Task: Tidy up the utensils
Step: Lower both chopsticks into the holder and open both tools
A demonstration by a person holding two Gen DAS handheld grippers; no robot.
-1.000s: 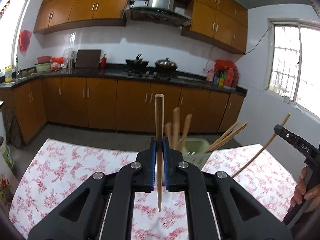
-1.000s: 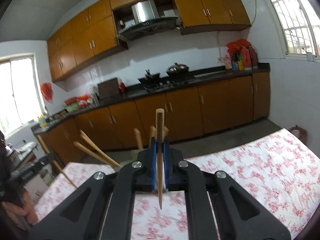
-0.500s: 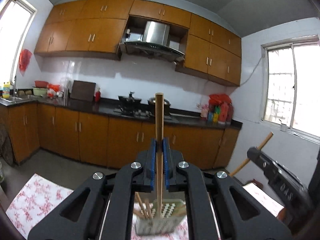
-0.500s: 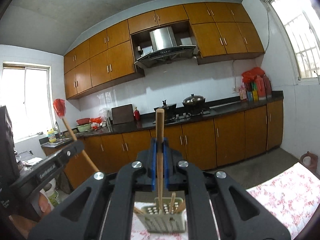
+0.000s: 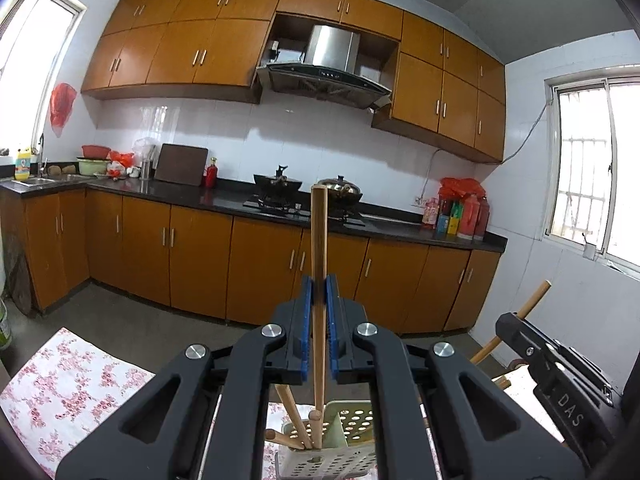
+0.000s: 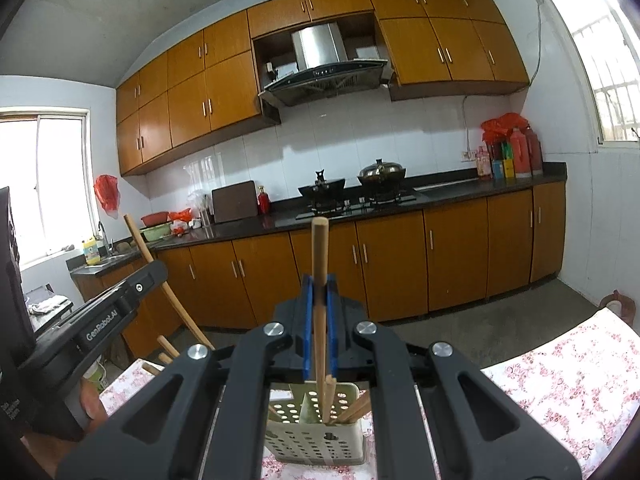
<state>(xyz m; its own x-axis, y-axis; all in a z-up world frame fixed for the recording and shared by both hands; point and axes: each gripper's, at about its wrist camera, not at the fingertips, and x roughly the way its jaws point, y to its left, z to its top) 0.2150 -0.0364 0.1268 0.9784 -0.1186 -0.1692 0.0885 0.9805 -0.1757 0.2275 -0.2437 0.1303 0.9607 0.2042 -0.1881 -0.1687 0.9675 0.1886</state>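
My left gripper (image 5: 319,292) is shut on a wooden chopstick (image 5: 319,240) held upright; its lower end reaches into the pale green perforated holder (image 5: 352,456) below. My right gripper (image 6: 319,292) is shut on another wooden chopstick (image 6: 319,264), also upright, with its lower end inside the same holder (image 6: 312,440). Several chopsticks (image 6: 352,410) stand in the holder. The right gripper's body shows at the right of the left wrist view (image 5: 560,380); the left gripper's body shows at the left of the right wrist view (image 6: 100,320).
The holder stands on a table with a red floral cloth (image 5: 60,392), also in the right wrist view (image 6: 560,384). Behind are wooden cabinets, a dark counter with a stove and pots (image 5: 308,192), and windows on both sides.
Both grippers have tilted up and moved over the holder, lowering their chopstick ends into it. The holder now sits directly below both grippers.
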